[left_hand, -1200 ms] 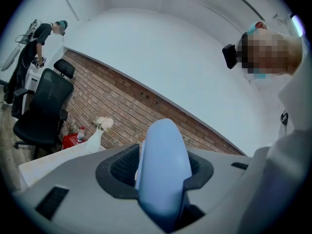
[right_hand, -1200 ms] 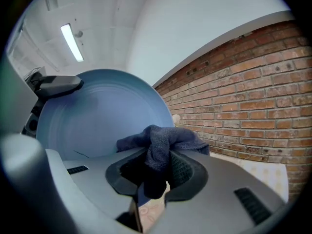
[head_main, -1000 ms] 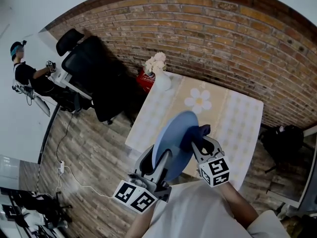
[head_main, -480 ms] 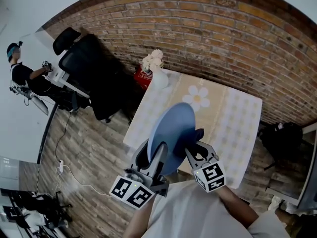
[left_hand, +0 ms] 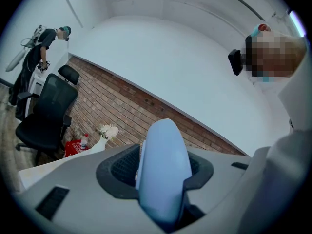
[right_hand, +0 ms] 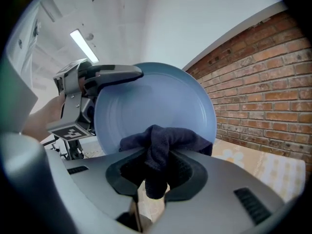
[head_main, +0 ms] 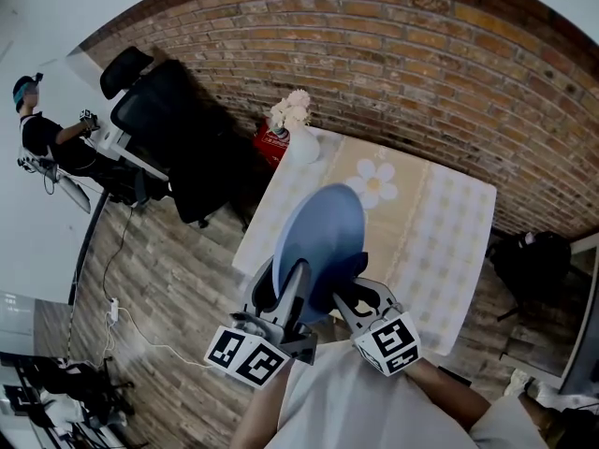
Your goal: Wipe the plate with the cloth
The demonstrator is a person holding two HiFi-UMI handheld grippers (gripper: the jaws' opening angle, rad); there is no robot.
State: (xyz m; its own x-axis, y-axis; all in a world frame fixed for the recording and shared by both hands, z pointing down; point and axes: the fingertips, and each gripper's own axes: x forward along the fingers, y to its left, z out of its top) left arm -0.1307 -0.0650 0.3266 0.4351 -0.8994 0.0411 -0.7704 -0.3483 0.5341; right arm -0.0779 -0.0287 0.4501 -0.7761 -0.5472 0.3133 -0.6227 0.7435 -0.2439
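Blue, round and smooth, the plate [head_main: 318, 237] is held on edge above the checked counter [head_main: 449, 241], with the fingers of the left gripper [head_main: 288, 290] clamped tight on its lower rim. Over the last second the right gripper [head_main: 354, 293], its fingers pinched shut on a bunched dark navy cloth [right_hand: 163, 143], has drawn that cloth down the plate's face toward the holder, suggesting a wiping stroke is under way. The cloth now appears pressed against the dish's lower face, directly ahead of the right fingers.
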